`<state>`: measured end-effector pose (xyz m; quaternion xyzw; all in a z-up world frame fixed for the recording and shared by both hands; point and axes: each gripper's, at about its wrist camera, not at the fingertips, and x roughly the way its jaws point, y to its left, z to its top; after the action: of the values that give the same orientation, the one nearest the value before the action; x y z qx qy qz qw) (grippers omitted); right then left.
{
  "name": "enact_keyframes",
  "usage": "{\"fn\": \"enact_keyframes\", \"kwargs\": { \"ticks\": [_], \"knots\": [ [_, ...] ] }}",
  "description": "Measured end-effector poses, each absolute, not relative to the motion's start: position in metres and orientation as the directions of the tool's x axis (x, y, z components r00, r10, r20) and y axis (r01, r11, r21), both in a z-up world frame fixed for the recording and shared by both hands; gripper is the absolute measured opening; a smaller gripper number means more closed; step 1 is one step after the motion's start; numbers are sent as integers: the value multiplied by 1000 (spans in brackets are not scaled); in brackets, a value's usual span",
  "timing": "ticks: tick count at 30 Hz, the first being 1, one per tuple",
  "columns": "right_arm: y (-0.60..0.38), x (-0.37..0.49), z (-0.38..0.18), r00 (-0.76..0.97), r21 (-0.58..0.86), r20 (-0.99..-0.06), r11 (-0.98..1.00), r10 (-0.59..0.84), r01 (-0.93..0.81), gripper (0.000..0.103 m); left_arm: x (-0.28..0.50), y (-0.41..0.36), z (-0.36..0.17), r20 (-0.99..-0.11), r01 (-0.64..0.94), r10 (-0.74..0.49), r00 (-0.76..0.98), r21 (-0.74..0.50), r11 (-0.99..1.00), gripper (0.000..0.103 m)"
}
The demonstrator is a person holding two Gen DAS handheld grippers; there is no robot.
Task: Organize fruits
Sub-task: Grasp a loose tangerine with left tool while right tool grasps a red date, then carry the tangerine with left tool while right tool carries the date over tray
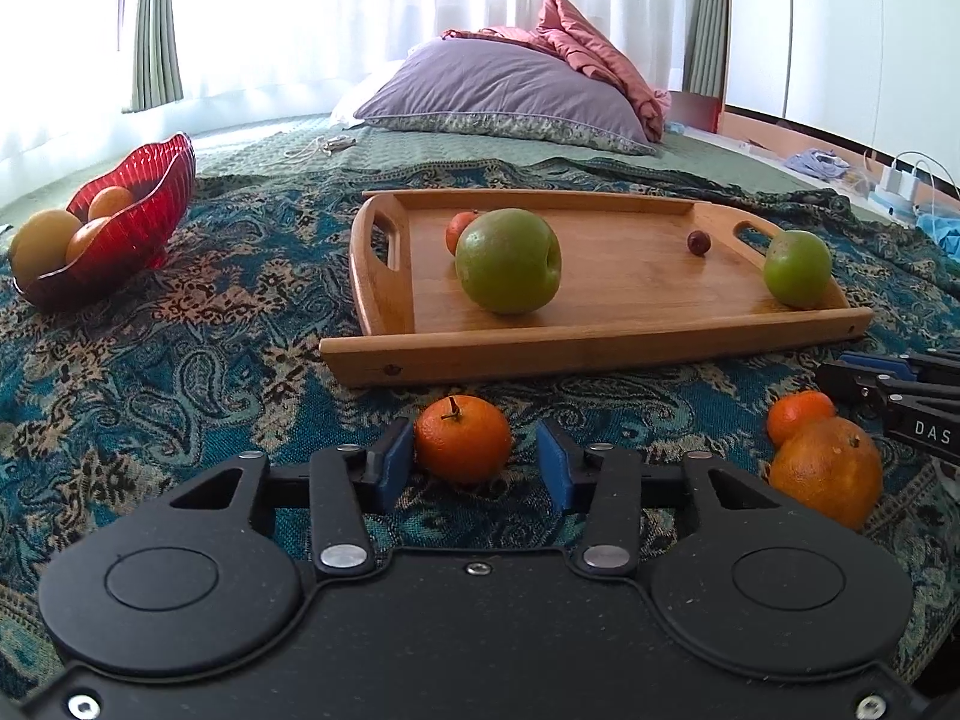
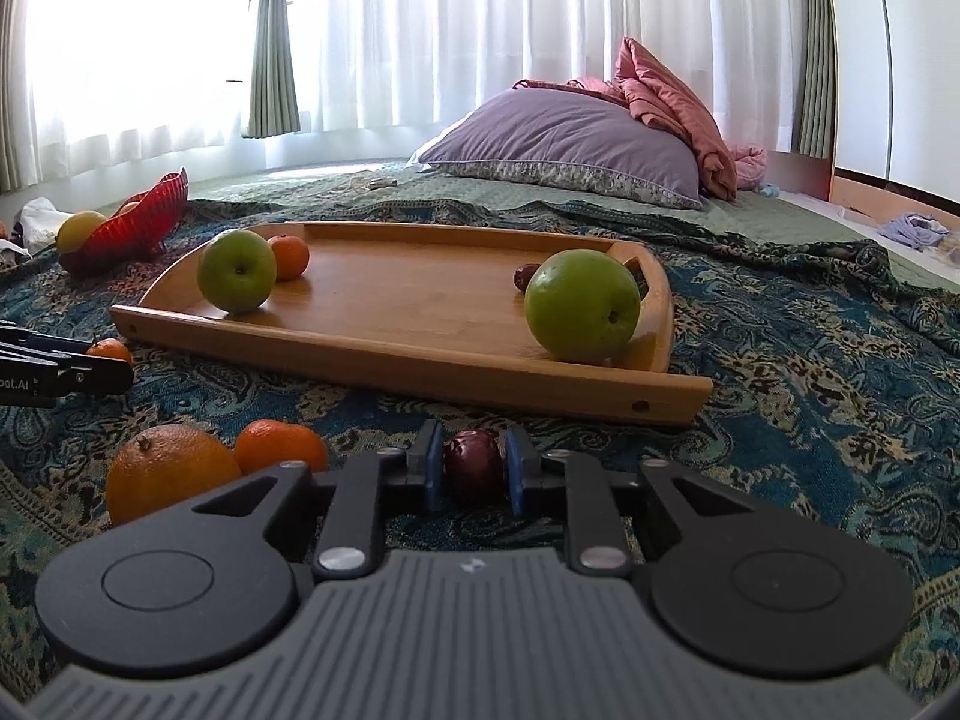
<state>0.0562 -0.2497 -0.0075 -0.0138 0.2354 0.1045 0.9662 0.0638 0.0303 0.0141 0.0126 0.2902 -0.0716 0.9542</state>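
Note:
In the left wrist view my left gripper (image 1: 474, 450) is open around a small tangerine (image 1: 463, 438) on the patterned cloth, its blue pads beside the fruit with a gap on the right. In the right wrist view my right gripper (image 2: 473, 467) is shut on a dark red date (image 2: 473, 465), low over the cloth. The wooden tray (image 1: 600, 336) holds two green apples (image 1: 507, 260) (image 1: 798, 268), a small tangerine (image 1: 459, 230) and a date (image 1: 698, 242). A large orange (image 1: 827, 471) and a tangerine (image 1: 798, 414) lie at the right.
A red glass bowl (image 1: 153, 204) with oranges stands at the far left. A purple pillow (image 1: 504, 90) and pink blanket lie behind the tray. The right gripper's fingers (image 1: 888, 384) reach in at the right edge. Chargers and cables sit at the far right.

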Motion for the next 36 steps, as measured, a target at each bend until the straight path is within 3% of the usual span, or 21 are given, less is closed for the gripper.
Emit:
{"fn": "enact_keyframes", "kwargs": {
  "ticks": [2, 17, 23, 36],
  "knots": [
    [-249, 56, -8, 868, 18, -457, 978, 194, -209, 24, 65, 30, 13, -553, 132, -115, 825, -10, 991, 32],
    [-256, 60, 15, 884, 27, -436, 984, 171, -177, 24, 74, 26, 42, -506, 165, -152, 849, -20, 986, 32],
    [-266, 81, 44, 885, 120, -427, 982, 184, -146, 24, 93, 20, 68, -470, 170, -167, 867, -35, 985, 32],
    [-237, 145, 66, 848, 156, -475, 971, 237, -184, 24, 151, -19, 83, -497, 227, -246, 832, -99, 969, 32]
  ]
}}
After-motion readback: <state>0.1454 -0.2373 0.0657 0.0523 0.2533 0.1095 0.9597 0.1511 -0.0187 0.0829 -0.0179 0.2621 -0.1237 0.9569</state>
